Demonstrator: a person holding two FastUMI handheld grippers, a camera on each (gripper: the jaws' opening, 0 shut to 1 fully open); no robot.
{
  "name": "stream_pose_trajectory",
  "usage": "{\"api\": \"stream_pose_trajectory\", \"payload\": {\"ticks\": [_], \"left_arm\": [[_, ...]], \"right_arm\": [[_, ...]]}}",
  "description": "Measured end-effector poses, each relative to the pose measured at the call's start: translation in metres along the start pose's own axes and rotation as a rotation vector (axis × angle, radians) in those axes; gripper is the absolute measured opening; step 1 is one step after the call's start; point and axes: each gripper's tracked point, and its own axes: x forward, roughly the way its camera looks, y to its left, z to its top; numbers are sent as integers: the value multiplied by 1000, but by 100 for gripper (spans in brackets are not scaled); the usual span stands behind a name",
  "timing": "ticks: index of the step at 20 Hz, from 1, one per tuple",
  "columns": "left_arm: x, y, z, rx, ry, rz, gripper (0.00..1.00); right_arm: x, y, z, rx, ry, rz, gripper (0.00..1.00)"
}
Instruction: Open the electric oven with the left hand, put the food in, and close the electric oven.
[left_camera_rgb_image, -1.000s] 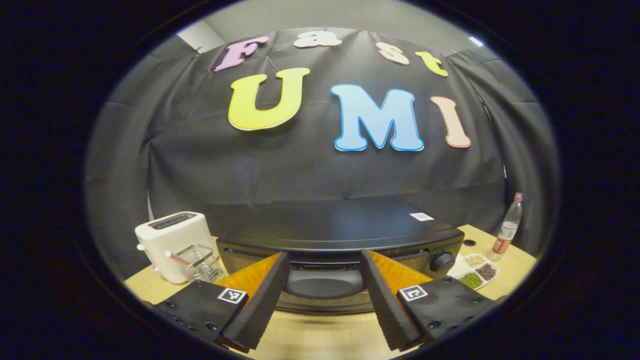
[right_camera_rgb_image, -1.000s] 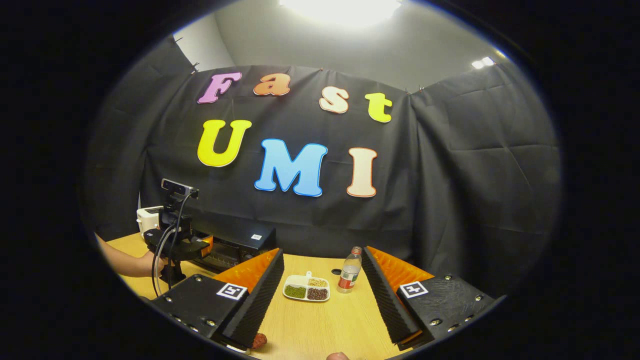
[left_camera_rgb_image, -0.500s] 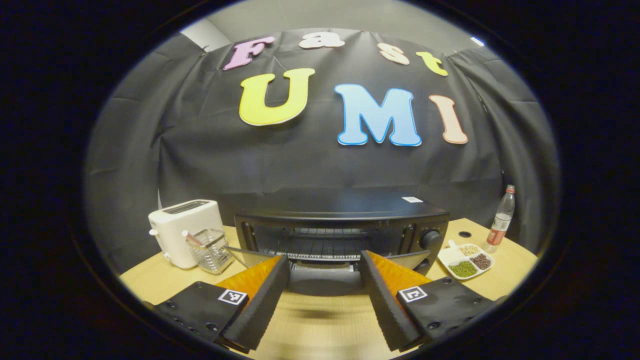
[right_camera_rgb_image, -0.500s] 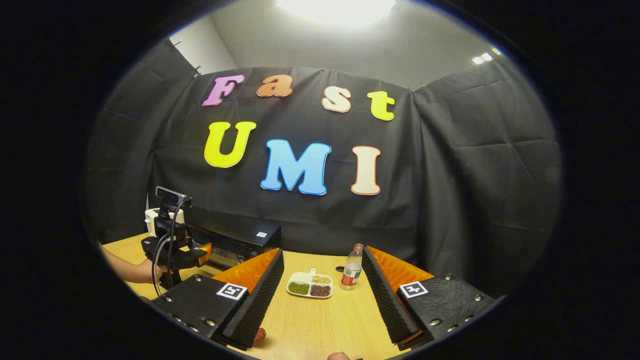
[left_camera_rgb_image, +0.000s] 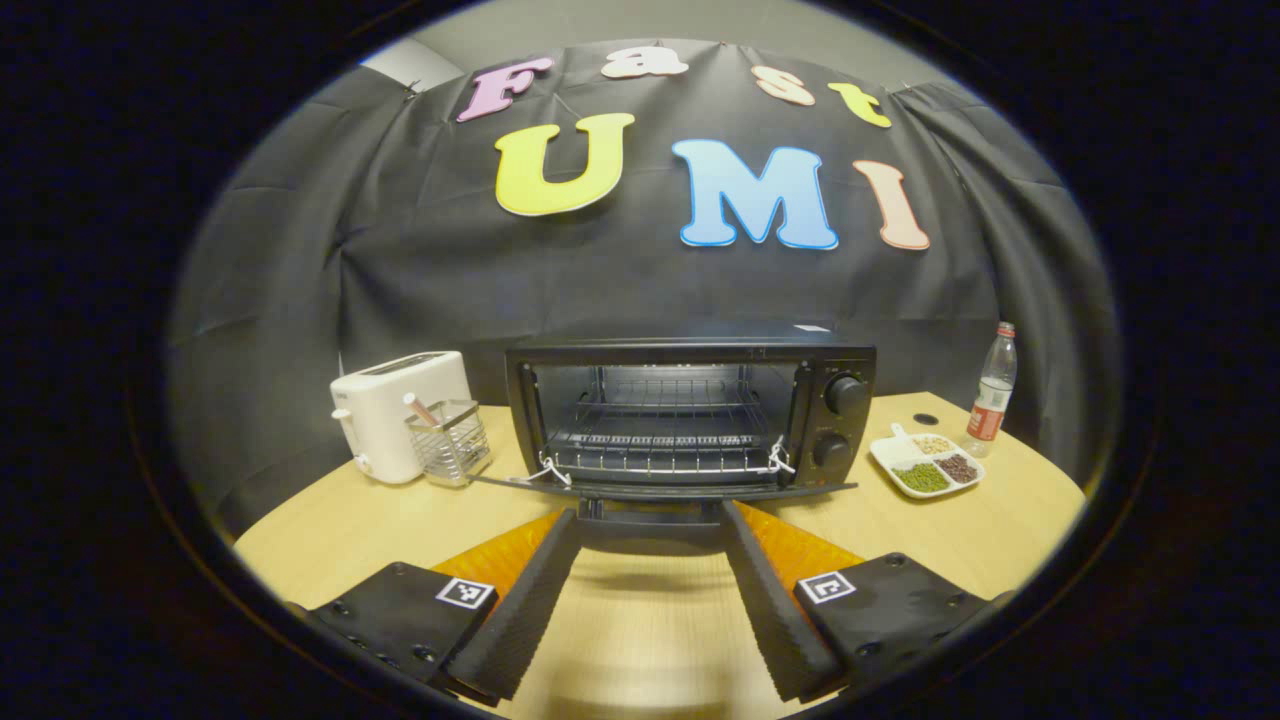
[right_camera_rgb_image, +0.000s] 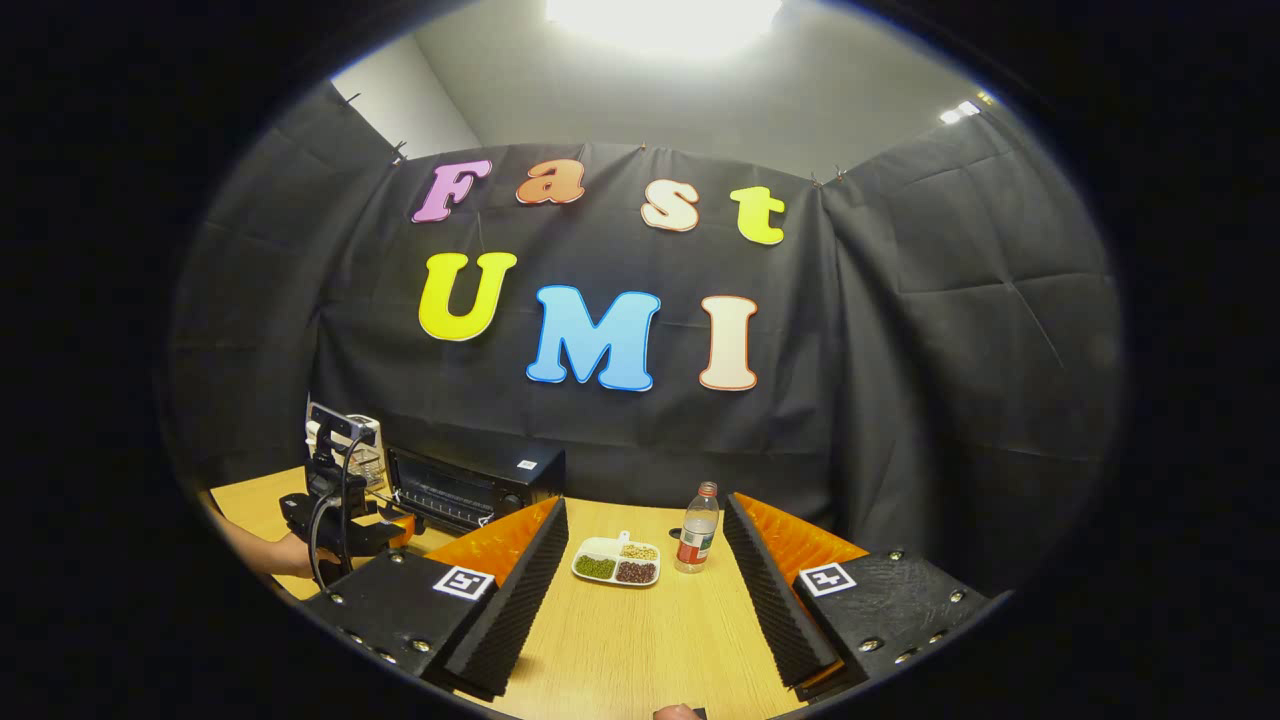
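Oven door down, rack bare; tray holds 3 bean piles; both grippers agape, empty.

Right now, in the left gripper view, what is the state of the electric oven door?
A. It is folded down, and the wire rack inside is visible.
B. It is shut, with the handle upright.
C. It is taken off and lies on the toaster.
A: the electric oven has its door folded down flat toward the open left gripper, and the wire rack inside shows with nothing on it.
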Motion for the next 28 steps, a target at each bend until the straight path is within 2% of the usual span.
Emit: {"api": "stream_pose_trajectory", "payload": {"ticks": [1, 2, 5, 6, 8, 9, 10, 11, 12, 14, 15, 16, 17, 21, 25, 27, 28], "left_arm": [[-12, -1, 4, -5, -10, 1, 99], [-23, -2, 10, -5, -27, 3, 91], [-57, -1, 22, 10, -57, 16, 99], [-62, -2, 27, 15, -74, 16, 98], [-52, -6, 34, 30, -83, 14, 90], [-39, -9, 40, 18, -87, 11, 90], [-22, -13, 45, -2, -96, 8, 94], [-2, -15, 52, -16, -107, 8, 90], [16, -17, 58, -24, -119, 7, 99], [50, -21, 65, -33, -138, 1, 99], [63, -22, 62, -32, -130, -3, 91], [71, -21, 51, -29, -93, 1, 91], [69, -19, 71, -23, -176, -8, 98], [69, -21, 60, -51, -149, -48, 96], [55, -17, 43, -54, -139, -73, 99], [47, -12, 29, -80, -131, -73, 95], [44, -9, 23, -100, -129, -75, 99]], "right_arm": [[-2, 0, -2, 11, 0, 10, 95], [-5, 0, -5, 21, 2, 20, 95], [-10, 3, -14, 52, 8, 71, 95], [-11, 3, -16, 62, 6, 89, 95], [-11, 3, -25, 79, 26, 108, 95], [-11, 1, -29, 81, 47, 108, 95], [-13, -3, -31, 79, 57, 98, 95], [-16, -6, -31, 74, 66, 87, 95], [-18, -9, -34, 61, 78, 76, 95], [-19, -18, -45, 19, 110, 32, 95], [-19, -21, -52, 14, 133, 13, 95], [-20, -20, -57, 23, 158, -1, 95], [-19, -16, -60, 41, 179, -9, 95], [-6, 5, -53, 56, 172, -28, 95], [12, 39, -45, 17, 154, 33, 95], [19, 54, -44, -5, 156, 71, 95], [21, 60, -46, -17, 158, 87, 95]]}}
